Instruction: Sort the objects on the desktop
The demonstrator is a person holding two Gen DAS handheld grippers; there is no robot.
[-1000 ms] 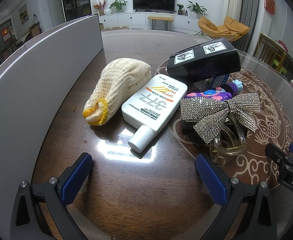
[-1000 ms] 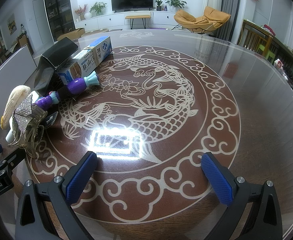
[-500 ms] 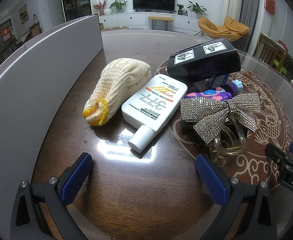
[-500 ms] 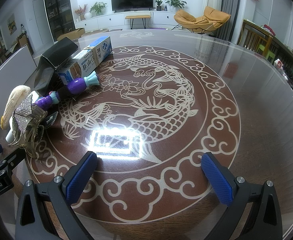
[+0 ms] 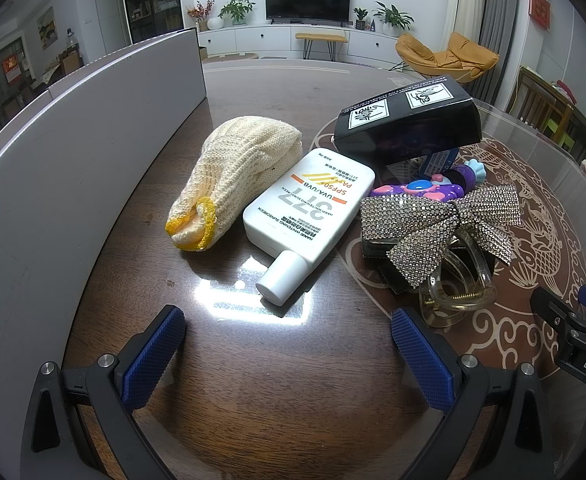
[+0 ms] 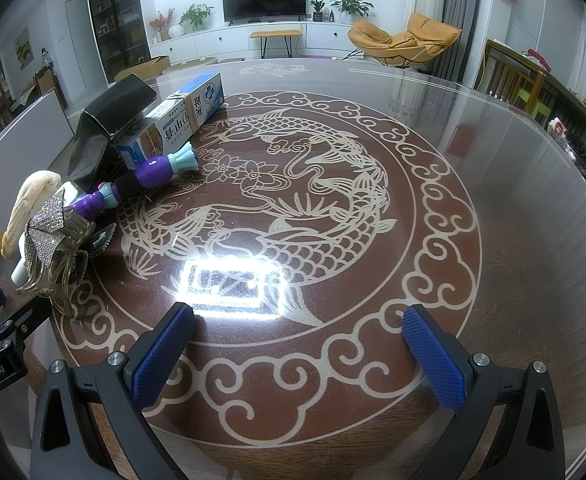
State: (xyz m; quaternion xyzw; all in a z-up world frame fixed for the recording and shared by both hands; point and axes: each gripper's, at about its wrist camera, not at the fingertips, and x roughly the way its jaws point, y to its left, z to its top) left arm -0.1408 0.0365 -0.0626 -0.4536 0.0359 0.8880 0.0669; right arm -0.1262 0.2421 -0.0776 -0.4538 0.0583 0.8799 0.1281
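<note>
A pile of objects lies on the glass-topped table. A cream knitted glove [image 5: 233, 176] lies beside a white sunscreen bottle [image 5: 309, 216]. To their right are a rhinestone bow hair claw [image 5: 445, 236], a purple toy [image 5: 425, 188] and a black box [image 5: 409, 124]. My left gripper [image 5: 289, 340] is open and empty, just in front of the bottle's cap. My right gripper [image 6: 297, 344] is open and empty over the fish pattern. Its view shows the pile at left: the hair claw [image 6: 53, 240], the purple toy [image 6: 149, 176], a blue toothpaste box [image 6: 177, 120] and the black box [image 6: 109, 124].
A grey panel [image 5: 65, 152] stands along the table's left side, close to the glove. The right gripper's body [image 5: 573, 332] shows at the left view's right edge. Chairs [image 6: 513, 80] stand beyond the table's far right rim.
</note>
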